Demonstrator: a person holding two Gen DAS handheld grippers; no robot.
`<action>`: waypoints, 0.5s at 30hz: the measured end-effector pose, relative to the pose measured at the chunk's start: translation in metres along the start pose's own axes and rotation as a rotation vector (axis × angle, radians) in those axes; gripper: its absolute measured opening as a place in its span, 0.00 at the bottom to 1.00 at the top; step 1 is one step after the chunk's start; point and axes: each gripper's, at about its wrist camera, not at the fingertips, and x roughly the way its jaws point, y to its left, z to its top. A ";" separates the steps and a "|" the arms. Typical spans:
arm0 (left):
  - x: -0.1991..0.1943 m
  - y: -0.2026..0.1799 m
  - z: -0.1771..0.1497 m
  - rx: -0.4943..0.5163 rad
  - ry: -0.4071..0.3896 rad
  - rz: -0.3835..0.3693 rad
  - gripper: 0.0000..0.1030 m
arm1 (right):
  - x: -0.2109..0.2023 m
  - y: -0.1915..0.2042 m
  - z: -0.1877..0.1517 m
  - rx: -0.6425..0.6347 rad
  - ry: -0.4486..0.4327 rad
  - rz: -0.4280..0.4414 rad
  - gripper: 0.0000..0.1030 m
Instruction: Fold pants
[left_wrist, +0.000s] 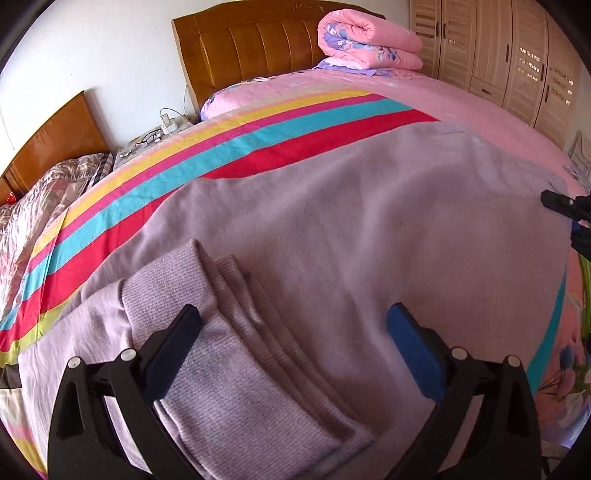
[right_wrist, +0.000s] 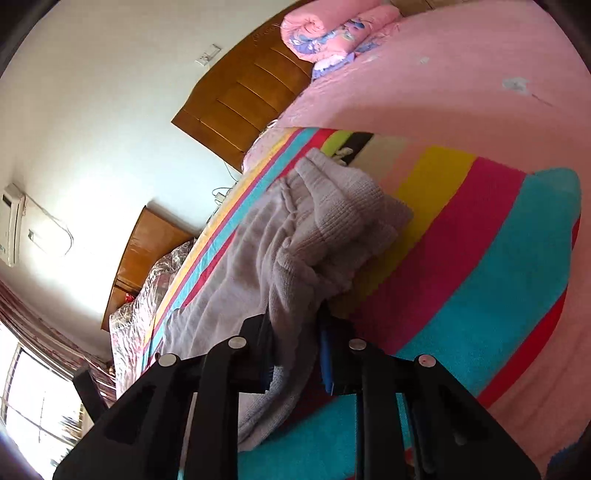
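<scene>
Lilac knit pants (left_wrist: 332, 236) lie spread on the striped blanket (left_wrist: 258, 122) of the bed. Their ribbed cuffs (left_wrist: 236, 354) lie stacked between the fingers of my left gripper (left_wrist: 291, 332), which is open just above them. In the right wrist view my right gripper (right_wrist: 295, 332) is shut on a bunched edge of the pants (right_wrist: 295, 258), with the ribbed end (right_wrist: 351, 206) crumpled ahead of it. The right gripper also shows at the right edge of the left wrist view (left_wrist: 565, 206).
A rolled pink quilt (left_wrist: 369, 40) lies at the wooden headboard (left_wrist: 251, 48). A wardrobe (left_wrist: 517, 59) stands at the far right. A second bed with a shiny cover (left_wrist: 40, 206) is to the left. A bedside table with cables (left_wrist: 162, 129) stands between the beds.
</scene>
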 end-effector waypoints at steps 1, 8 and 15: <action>-0.019 0.008 0.003 -0.026 -0.061 -0.007 0.98 | -0.005 0.017 0.001 -0.058 -0.018 -0.016 0.19; -0.136 0.117 -0.030 -0.277 -0.288 0.115 0.99 | -0.013 0.205 -0.041 -0.703 -0.094 -0.015 0.19; -0.195 0.227 -0.140 -0.662 -0.258 0.261 0.98 | 0.049 0.324 -0.247 -1.503 0.124 0.115 0.19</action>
